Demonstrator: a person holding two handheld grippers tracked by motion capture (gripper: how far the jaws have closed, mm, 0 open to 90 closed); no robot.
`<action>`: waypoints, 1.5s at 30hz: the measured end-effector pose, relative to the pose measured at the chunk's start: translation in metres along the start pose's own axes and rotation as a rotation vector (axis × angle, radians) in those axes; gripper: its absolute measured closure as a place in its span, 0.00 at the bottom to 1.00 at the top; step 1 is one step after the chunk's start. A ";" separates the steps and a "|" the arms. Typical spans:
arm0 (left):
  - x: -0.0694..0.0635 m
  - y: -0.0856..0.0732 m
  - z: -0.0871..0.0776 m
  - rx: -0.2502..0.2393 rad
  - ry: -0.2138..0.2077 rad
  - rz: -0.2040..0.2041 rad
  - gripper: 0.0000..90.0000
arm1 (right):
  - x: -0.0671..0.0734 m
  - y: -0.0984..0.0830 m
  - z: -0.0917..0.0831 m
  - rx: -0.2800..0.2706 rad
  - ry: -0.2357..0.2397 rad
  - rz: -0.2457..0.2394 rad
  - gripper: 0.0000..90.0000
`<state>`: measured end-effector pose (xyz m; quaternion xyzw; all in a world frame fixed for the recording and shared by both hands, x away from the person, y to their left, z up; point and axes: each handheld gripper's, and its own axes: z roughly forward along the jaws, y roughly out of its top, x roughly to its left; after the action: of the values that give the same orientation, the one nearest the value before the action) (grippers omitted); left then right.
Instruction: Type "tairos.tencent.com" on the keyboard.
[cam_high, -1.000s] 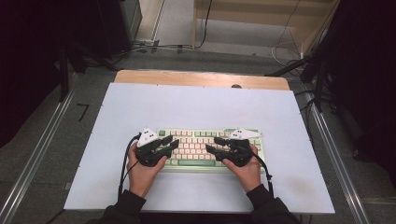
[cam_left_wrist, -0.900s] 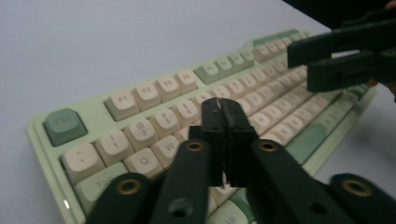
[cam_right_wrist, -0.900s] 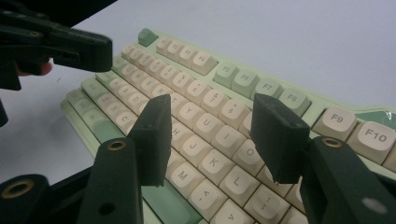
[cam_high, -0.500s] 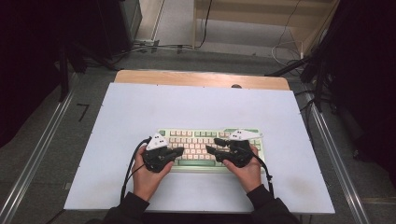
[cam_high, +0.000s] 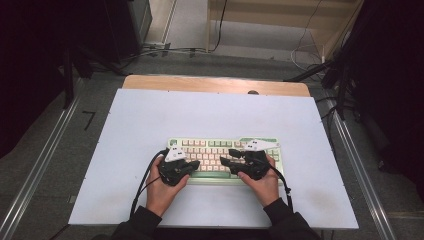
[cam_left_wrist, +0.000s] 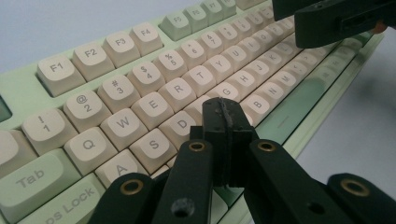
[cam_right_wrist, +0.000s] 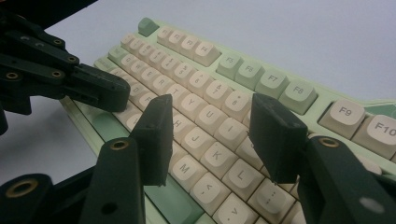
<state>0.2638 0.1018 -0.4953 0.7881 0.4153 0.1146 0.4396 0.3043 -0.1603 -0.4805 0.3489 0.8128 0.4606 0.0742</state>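
One keyboard (cam_high: 225, 155), pale green with cream keys, lies on the white mat (cam_high: 150, 120) toward my side of the table, its long edge parallel to the mat's near edge. Two grippers work over it, one in each of my hands. My left gripper (cam_left_wrist: 225, 112) has just been closing and now has its jaws pressed flat together with nothing between them, the tip poised over the letter rows near D and F. My right gripper (cam_right_wrist: 212, 135) stands with its jaws parted, no key pinched, hovering above the H, J, K stretch. In the high view the two tips point toward each other over the middle of the board, near but apart. Bare mat runs wide beyond the keyboard's far edge and to both sides; a narrower strip lies under my wrists. One wooden table edge (cam_high: 215, 85) shows past the mat.
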 end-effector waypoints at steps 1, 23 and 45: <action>0.000 0.000 0.000 -0.002 -0.001 -0.001 1.00 | 0.000 0.000 0.000 0.000 0.000 -0.001 0.54; 0.014 0.006 -0.023 -0.306 0.065 -0.082 0.32 | 0.000 0.000 0.000 0.005 -0.004 -0.004 0.54; 0.025 0.003 -0.023 -0.291 0.126 -0.105 0.33 | 0.001 -0.001 0.002 0.015 -0.005 -0.011 0.53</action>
<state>0.2688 0.1336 -0.4840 0.6846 0.4617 0.1994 0.5276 0.3034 -0.1587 -0.4818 0.3463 0.8179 0.4531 0.0761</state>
